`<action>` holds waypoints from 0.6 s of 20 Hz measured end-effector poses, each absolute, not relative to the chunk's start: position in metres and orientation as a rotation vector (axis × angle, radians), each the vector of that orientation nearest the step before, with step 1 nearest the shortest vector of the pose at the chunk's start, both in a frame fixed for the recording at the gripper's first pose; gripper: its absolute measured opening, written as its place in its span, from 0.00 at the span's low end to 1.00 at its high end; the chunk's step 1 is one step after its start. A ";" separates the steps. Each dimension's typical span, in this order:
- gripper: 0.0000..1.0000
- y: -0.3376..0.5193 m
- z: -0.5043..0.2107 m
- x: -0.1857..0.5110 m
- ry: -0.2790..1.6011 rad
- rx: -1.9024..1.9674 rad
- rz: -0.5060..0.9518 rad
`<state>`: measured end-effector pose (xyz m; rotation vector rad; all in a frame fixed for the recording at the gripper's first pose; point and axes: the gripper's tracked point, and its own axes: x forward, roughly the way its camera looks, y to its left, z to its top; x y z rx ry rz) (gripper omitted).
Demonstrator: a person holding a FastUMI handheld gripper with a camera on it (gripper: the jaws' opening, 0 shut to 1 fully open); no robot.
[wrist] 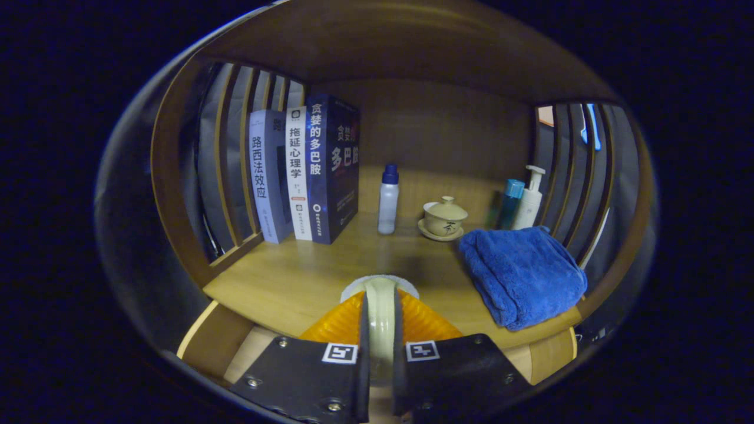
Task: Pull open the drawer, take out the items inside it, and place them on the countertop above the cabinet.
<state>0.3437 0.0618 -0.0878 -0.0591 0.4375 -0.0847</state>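
A pale round item (pixel 380 306) is clamped edge-on between the gripper's (pixel 380 330) closed fingers at the countertop's (pixel 294 277) near edge; released short, it could be dropped off, or rolled toward the towel (pixel 521 274).

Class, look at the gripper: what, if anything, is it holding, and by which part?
The gripper is shut on a pale roll of tape, held upright on edge, both fingers pressing its flat sides, just over the front of the wooden countertop.

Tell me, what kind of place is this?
Probably a mock-up of a home shelf nook: wooden countertop with standing books, a lidded teacup and a folded blue towel. The gripper clamps a pale round item.
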 end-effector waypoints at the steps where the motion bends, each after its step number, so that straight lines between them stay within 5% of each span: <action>1: 0.16 0.060 -0.089 0.348 0.440 -0.068 -0.093; 12: 0.16 0.047 -0.091 0.401 0.393 -0.063 -0.189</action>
